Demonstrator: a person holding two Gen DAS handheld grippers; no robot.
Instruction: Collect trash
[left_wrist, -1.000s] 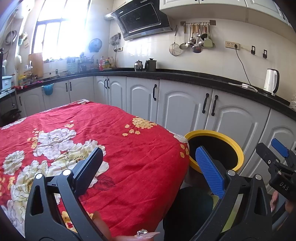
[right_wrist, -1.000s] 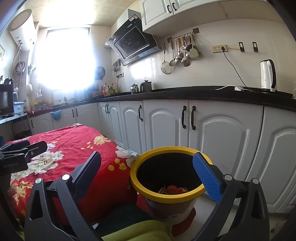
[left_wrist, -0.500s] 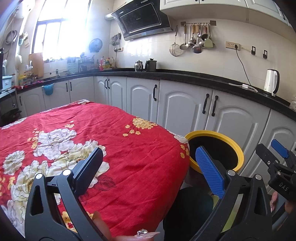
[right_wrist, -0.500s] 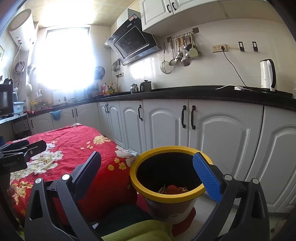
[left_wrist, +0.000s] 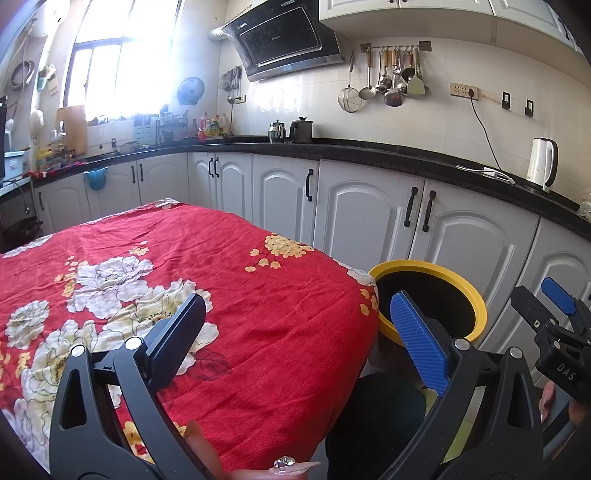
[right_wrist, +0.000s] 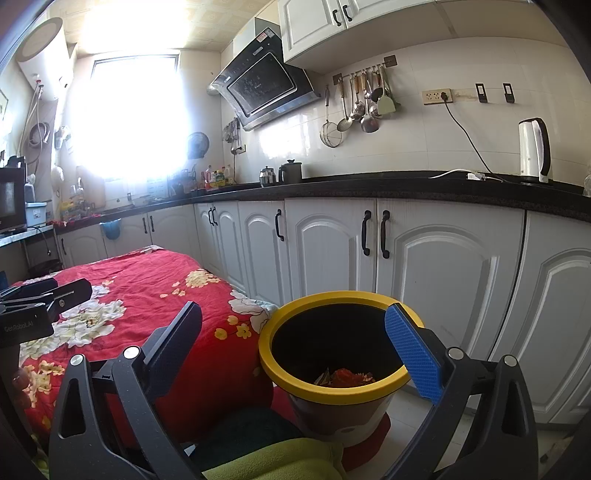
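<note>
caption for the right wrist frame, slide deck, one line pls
Open right gripper held empty above the yellow-rimmed trash bin, scraps at its bottom, beside the red floral tablecloth.

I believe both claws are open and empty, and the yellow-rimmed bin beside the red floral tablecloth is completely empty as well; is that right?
Not quite. The bin is not empty: the right wrist view shows reddish scraps of trash at its bottom. The rest holds: the left claw and the right claw are both open with nothing between them, and the bin stands beside the red floral tablecloth.
</note>
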